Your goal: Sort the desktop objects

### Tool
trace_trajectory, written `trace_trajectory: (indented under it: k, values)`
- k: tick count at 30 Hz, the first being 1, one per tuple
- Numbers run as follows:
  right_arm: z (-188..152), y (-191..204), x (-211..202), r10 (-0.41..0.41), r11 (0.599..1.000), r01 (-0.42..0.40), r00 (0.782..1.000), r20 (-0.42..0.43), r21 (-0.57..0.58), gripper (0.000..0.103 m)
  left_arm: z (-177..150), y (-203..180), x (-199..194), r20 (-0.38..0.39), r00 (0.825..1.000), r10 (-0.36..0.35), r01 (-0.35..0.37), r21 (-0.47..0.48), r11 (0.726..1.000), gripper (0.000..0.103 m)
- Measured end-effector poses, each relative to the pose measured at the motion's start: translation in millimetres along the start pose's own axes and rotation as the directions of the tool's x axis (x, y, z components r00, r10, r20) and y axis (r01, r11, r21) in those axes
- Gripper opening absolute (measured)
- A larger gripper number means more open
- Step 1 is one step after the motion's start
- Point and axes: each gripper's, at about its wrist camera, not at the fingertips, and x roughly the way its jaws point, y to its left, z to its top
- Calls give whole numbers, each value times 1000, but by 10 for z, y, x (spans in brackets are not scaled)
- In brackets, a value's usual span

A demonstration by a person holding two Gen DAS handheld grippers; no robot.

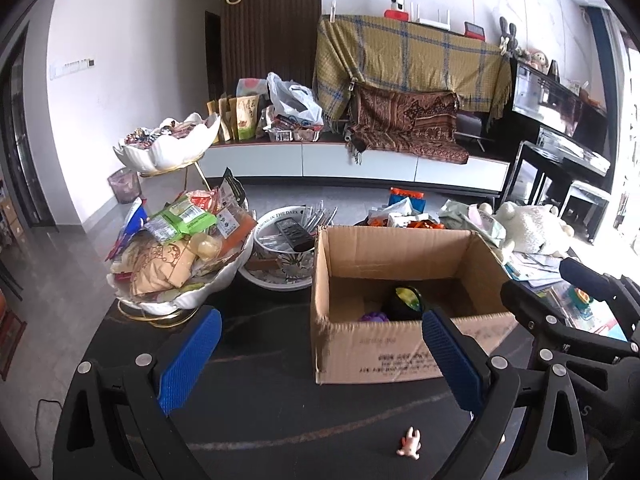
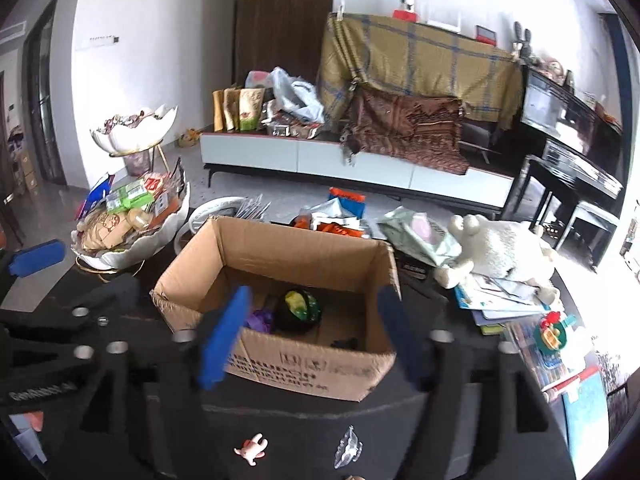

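A: Where do the 2 grippers stand?

B: Both point down toward the cardboard box. The right gripper has its jaws apart with nothing between them; the box's near wall shows in the gap. The left gripper also has its jaws wide apart and empty, with the box's near left corner just beyond its right pad.

A: What's already in the box?

B: A dark ball with a yellow-green patch and a small purple thing beside it, both past the right jaws and on the box floor.

A: So what is left on the table?

B: A small pink figure and a clear plastic piece. Both lie on the dark table, on the near side of the jaws, below and behind the fingertips, not ahead of them.

A: Which hand is nearer the pink figure?

B: I judge it close to even. In the left view the pink figure sits under the right finger, near the camera. In the right view it lies under the left finger. Its long axis runs slantwise, head toward the box. Either gripper would need to draw back and tip down.
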Motion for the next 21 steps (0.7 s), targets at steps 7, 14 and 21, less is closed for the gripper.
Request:
trace_trajectory:
  k: [7, 14, 21]
  values:
    - [-160, 28, -230, -14, 1000, 14, 1000, -25, -6, 84, -152, -42, -329, 68, 997, 38, -40, 35, 999, 101]
    - [-288, -41, -550, -10, 1000, 10, 1000, -11, 22, 89, -298, -27, -525, 55, 998, 1, -2, 12, 1000, 102]
    - [-415, -128, -825, -4, 998, 3, 1000, 2, 59, 102, -431, -20, -686, 11, 998, -69, 69, -25, 997, 102]
